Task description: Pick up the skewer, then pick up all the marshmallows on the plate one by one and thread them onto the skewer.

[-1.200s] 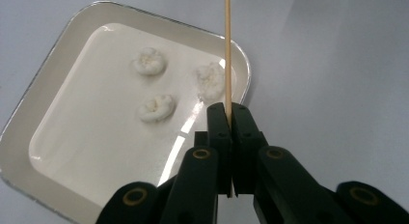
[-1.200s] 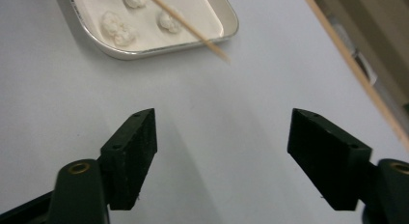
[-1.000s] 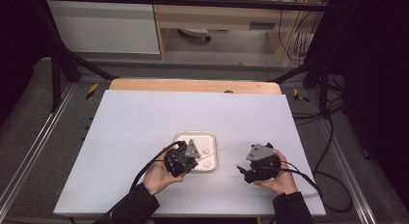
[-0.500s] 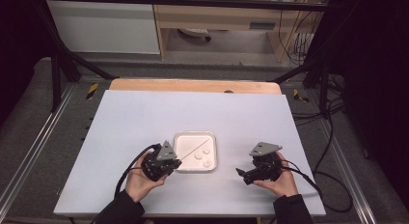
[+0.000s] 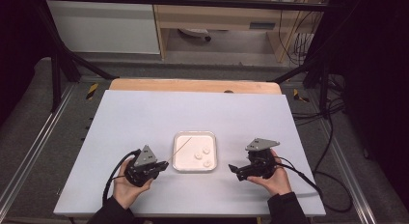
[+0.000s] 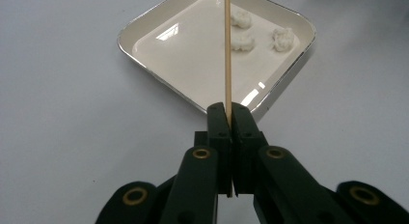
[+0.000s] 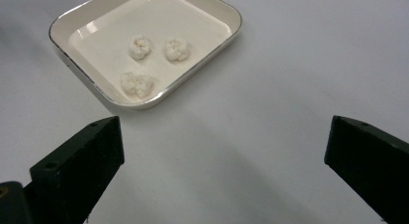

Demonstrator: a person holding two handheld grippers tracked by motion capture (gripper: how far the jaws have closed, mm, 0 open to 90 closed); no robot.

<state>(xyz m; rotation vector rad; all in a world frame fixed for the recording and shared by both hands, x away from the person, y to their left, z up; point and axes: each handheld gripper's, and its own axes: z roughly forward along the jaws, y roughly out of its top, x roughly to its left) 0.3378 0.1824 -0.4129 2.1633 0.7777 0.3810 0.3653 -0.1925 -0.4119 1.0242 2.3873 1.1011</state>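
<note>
A white square tray lies at the middle of the table's near half, with three small white lumps in its right part. To its left, my left gripper is shut on a thin wooden skewer that slants up over the tray. The left gripper view has the skewer clamped between the shut jaws of my left gripper, pointing past the lumps in the tray. My right gripper waits right of the tray. Its view shows the right gripper open wide, the lumps in the tray ahead.
The pale table top has a wooden strip along its far edge. Metal rails run down both sides, with cables on the floor to the right. Bare table lies beyond and around the tray.
My left gripper has drawn back to the left, from over the tray to beside it, with the skewer still in its jaws. The right gripper has barely moved.
</note>
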